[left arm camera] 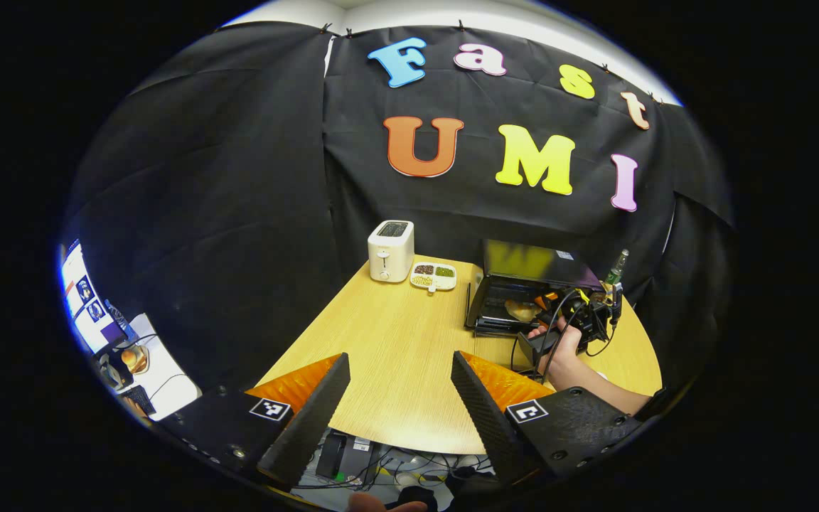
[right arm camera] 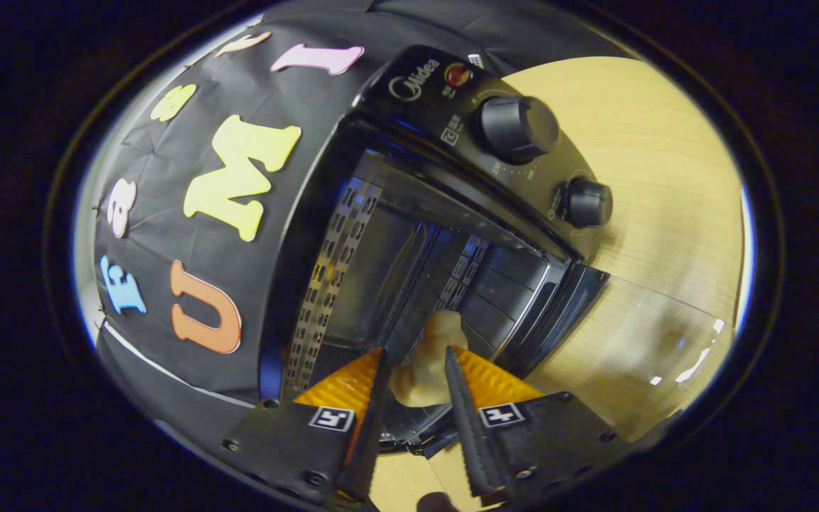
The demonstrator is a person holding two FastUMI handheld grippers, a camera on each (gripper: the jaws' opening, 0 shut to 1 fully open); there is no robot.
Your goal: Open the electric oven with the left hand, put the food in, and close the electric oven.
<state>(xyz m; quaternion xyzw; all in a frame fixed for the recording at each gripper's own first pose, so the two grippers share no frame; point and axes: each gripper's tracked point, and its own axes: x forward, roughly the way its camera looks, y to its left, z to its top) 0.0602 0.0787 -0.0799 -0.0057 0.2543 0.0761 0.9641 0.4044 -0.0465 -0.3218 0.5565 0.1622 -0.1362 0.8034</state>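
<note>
The black electric oven [left arm camera: 523, 274] stands on the right of the wooden table [left arm camera: 395, 334] with its door [left arm camera: 495, 323] folded down. In the right gripper view, tilted, its open cavity [right arm camera: 388, 263] lies straight ahead and the glass door [right arm camera: 651, 341] spreads to the right. My right gripper [right arm camera: 416, 355] is shut on a pale beige piece of food [right arm camera: 429, 359], holding it in the oven's mouth. From the left gripper view, a hand holds that right gripper [left arm camera: 580, 313] at the oven, the food [left arm camera: 522, 309] at its tip. My left gripper [left arm camera: 401, 358] is open over the table's near edge, holding nothing.
A white toaster [left arm camera: 391, 250] and a small compartment dish [left arm camera: 434, 276] sit at the table's back, left of the oven. Two knobs [right arm camera: 520, 128] [right arm camera: 587, 203] are on the oven's control panel. A small bottle [left arm camera: 618, 267] stands behind the oven. Cables lie under the near table edge.
</note>
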